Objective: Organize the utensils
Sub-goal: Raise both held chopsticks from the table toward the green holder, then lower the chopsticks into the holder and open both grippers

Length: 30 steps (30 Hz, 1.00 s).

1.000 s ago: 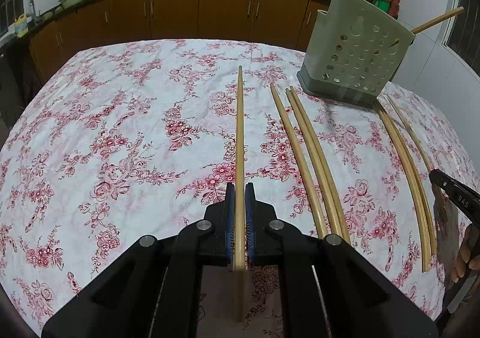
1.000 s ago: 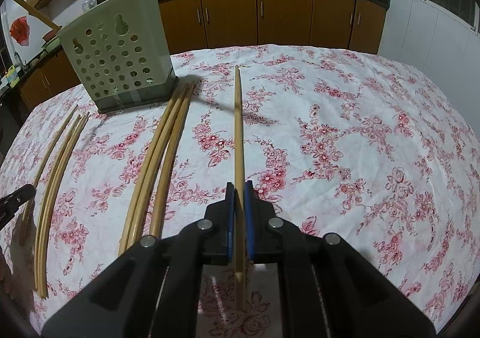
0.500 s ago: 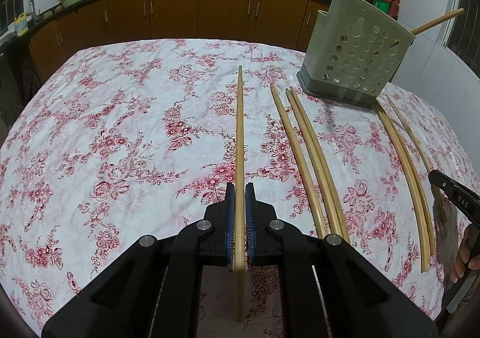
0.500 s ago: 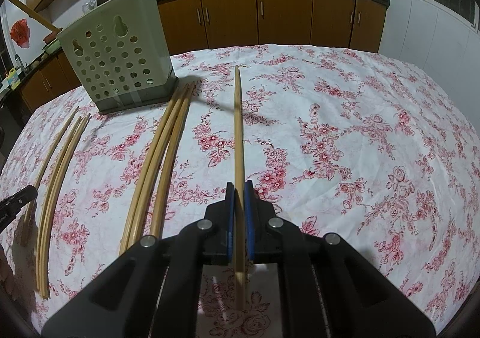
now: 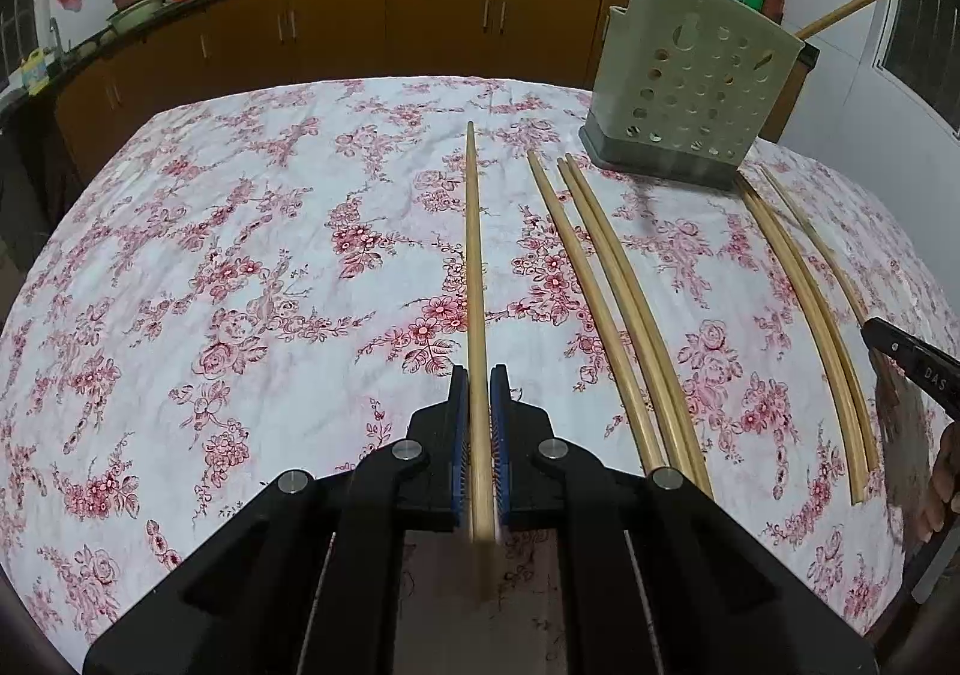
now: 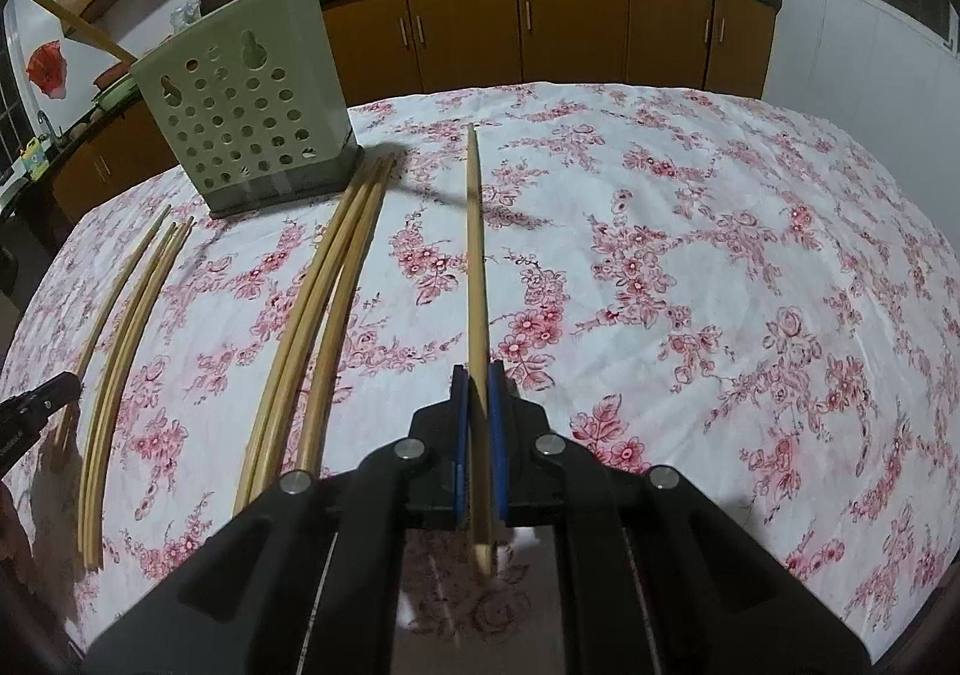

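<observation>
Hardly any change against a second ago: same grips, same pose, same layout on the cloth.

Left tongs (image 5: 480, 393) clamped almost fully shut on one chopstick (image 5: 474, 267), gripped near its thicker end, with the tapered end pointing toward the far side of the counter (image 5: 180, 255). Right tongs (image 6: 478, 387) pinched just as tight on a second chopstick (image 6: 475, 255), the tip apparently lifted clear of the cloth, judging by the shadow crossing beneath it.

Between the two hands, two loose groups of three chopsticks flat on the counter: one (image 5: 606, 285) just right of the left tongs, the other (image 6: 324, 303) just left of the right tongs. At the far side, between those groups, the perforated green holder (image 6: 240, 93), upright, with two sticks already poking out of its top.

Probably a pause with both picks complete and neither delivery begun. Still to do: carry each held chopstick to the holder and drop it in tip first, then collect the six loose ones.
</observation>
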Tool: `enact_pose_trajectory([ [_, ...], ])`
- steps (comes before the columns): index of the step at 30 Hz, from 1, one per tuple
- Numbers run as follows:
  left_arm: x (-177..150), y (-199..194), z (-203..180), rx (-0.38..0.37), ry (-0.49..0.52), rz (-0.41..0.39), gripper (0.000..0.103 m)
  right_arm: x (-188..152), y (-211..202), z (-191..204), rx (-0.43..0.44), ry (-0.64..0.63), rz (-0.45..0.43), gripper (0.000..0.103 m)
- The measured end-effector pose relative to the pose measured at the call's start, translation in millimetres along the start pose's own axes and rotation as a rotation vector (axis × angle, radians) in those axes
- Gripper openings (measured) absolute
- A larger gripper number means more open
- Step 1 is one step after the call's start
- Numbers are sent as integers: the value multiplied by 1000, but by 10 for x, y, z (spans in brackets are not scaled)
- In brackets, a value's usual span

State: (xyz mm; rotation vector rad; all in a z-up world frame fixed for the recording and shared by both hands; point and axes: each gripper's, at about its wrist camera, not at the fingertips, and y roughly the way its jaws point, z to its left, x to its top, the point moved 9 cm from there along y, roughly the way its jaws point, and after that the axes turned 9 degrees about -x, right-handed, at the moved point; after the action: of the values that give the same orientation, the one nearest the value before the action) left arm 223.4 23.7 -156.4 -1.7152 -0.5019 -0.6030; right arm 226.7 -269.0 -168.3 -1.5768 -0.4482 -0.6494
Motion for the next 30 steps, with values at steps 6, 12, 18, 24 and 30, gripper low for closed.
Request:
enact_pose_trajectory([
  [6,136,-162,5,-15,2,-50,8,224,-300,-97,7,34,-100,8],
  [12,614,-646,-47,-52,-19,-228,8,628,-750,-242,3,73,-252,8],
  [18,984,-1024,-120,-67,-13,-357,7,896,-1056,-307,0,93,-353,8],
  [24,1198,-1232,-152,-67,10,-415,7,1123,-1288,-283,43,112,-402,8],
  [30,1392,-1525,-285,-122,23,-462,7,1433,-1765,-145,160,108,-482,8],
])
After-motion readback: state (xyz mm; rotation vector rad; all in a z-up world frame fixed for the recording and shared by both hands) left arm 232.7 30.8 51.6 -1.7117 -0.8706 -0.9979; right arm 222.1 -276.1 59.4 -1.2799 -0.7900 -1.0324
